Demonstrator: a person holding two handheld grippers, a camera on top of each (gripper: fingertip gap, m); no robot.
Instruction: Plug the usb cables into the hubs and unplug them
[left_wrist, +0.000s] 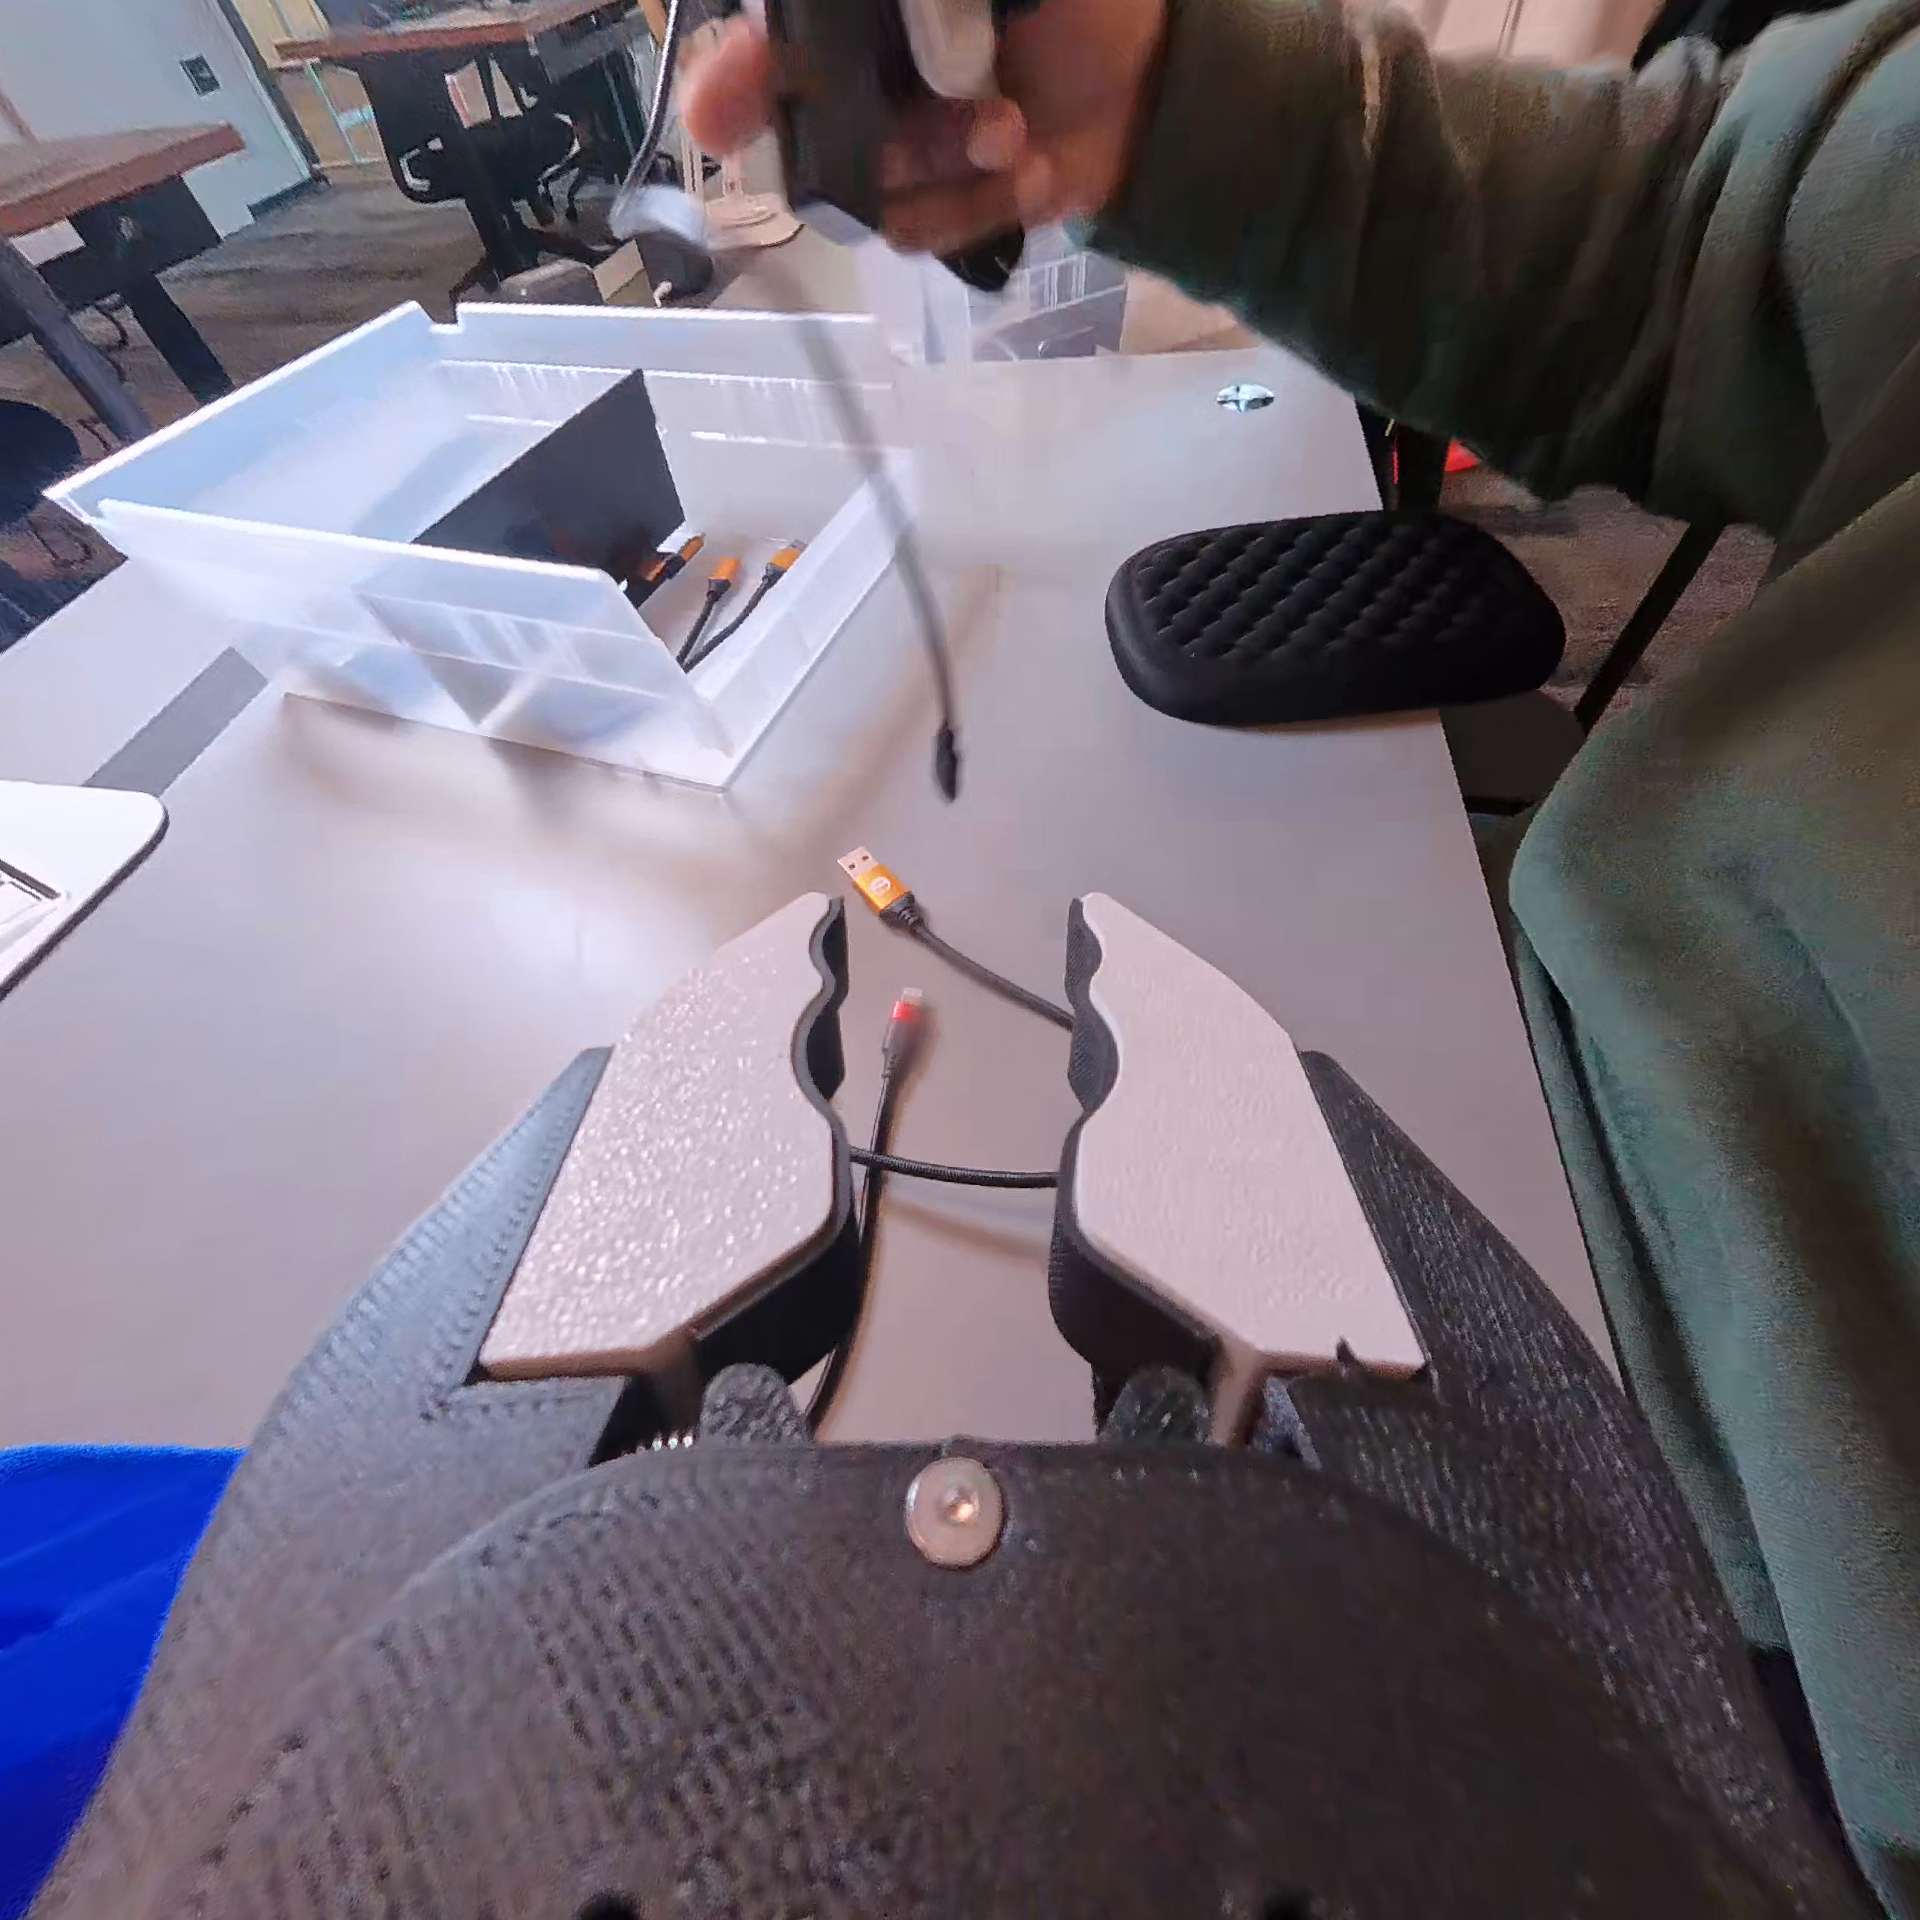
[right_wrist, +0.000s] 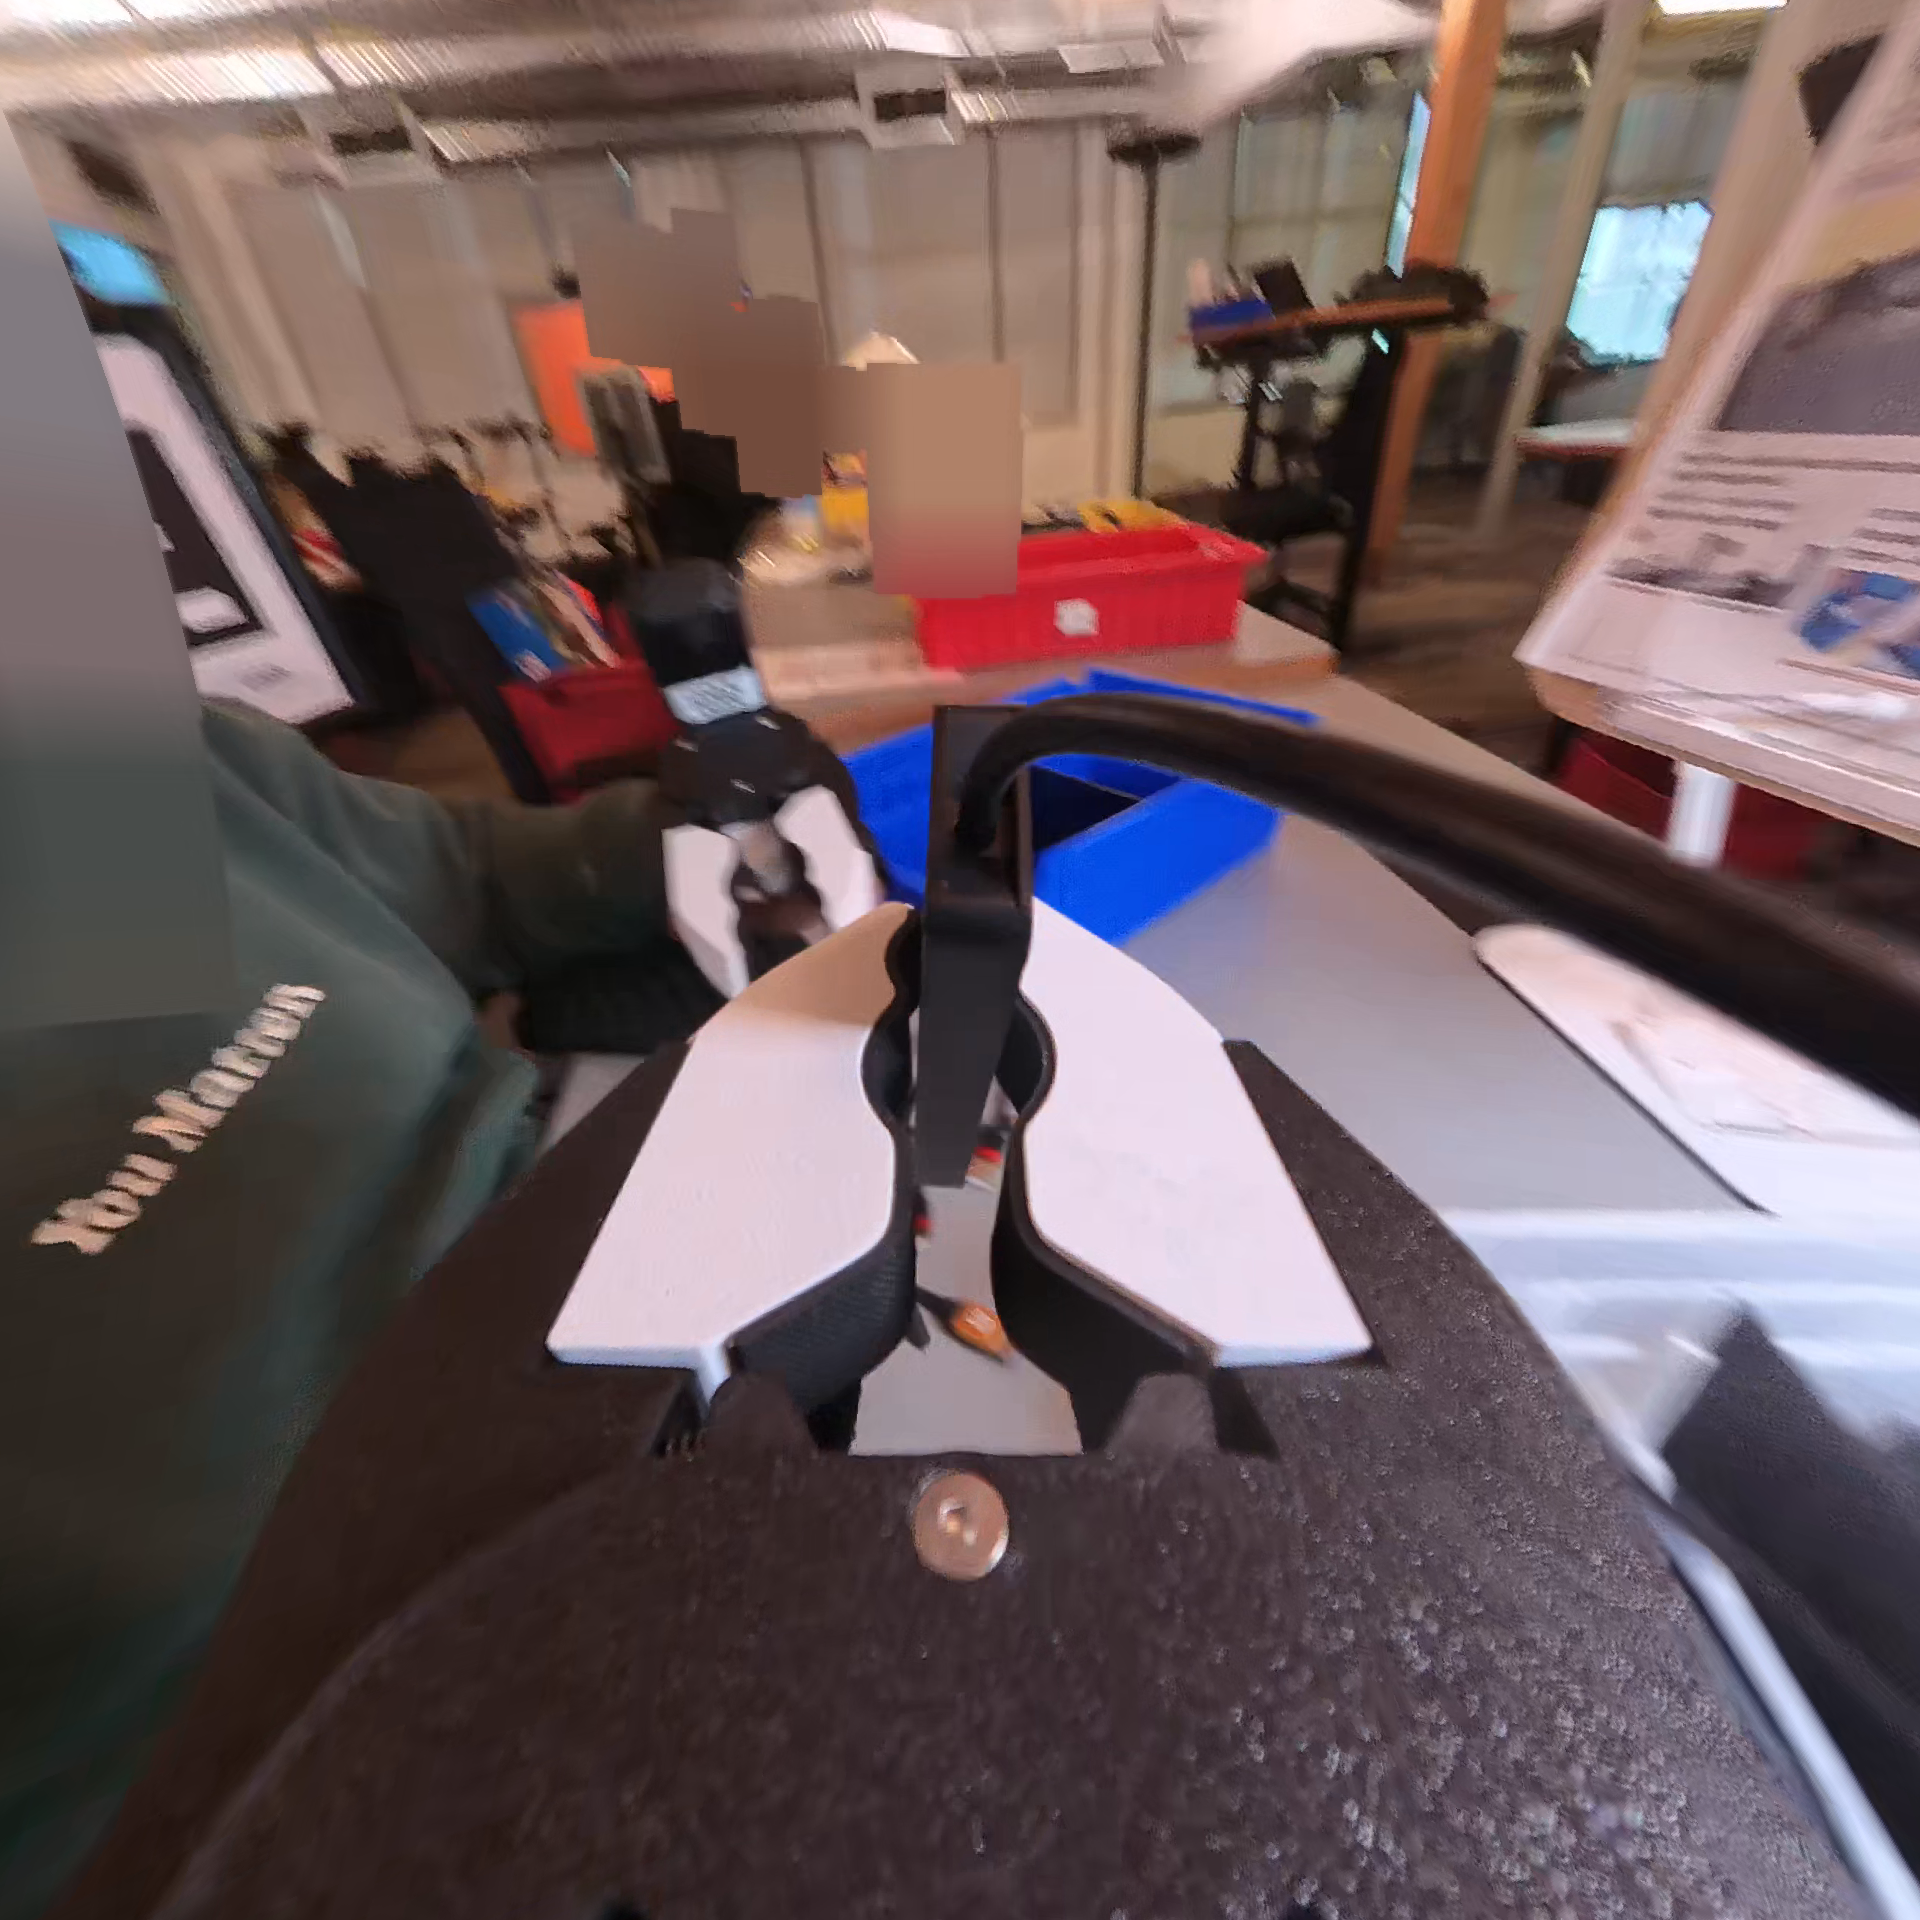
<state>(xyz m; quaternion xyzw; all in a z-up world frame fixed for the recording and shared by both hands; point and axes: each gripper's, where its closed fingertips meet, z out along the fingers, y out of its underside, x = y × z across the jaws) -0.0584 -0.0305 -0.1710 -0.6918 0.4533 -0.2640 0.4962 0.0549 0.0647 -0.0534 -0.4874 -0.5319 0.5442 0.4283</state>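
My left gripper (left_wrist: 956, 920) is open and empty, low over the grey table (left_wrist: 416, 1039). Between its fingers lie a black braided cable with an orange USB plug (left_wrist: 878, 883) and a cable end with a red-lit plug (left_wrist: 906, 1013). My right gripper (right_wrist: 966, 935) is shut on a flat black hub (right_wrist: 971, 997). The hub's thick black cable (right_wrist: 1455, 831) arches off to the right. In the left wrist view, blurred, that gripper is held high and the cable's end (left_wrist: 945, 748) dangles above the table. A black hub (left_wrist: 561, 478) stands in a clear box with orange plugs (left_wrist: 717, 569) in it.
The clear plastic box (left_wrist: 312, 520) stands at the table's far left. A black chair armrest (left_wrist: 1330, 613) lies by the right edge, and a laptop corner (left_wrist: 62, 862) sits at the left. A blue bin (right_wrist: 1122, 862) and a red bin (right_wrist: 1091, 603) stand beyond. A green sleeve (left_wrist: 1558, 260) crosses overhead. Some 20 cm of space lies between my two pairs of fingers.
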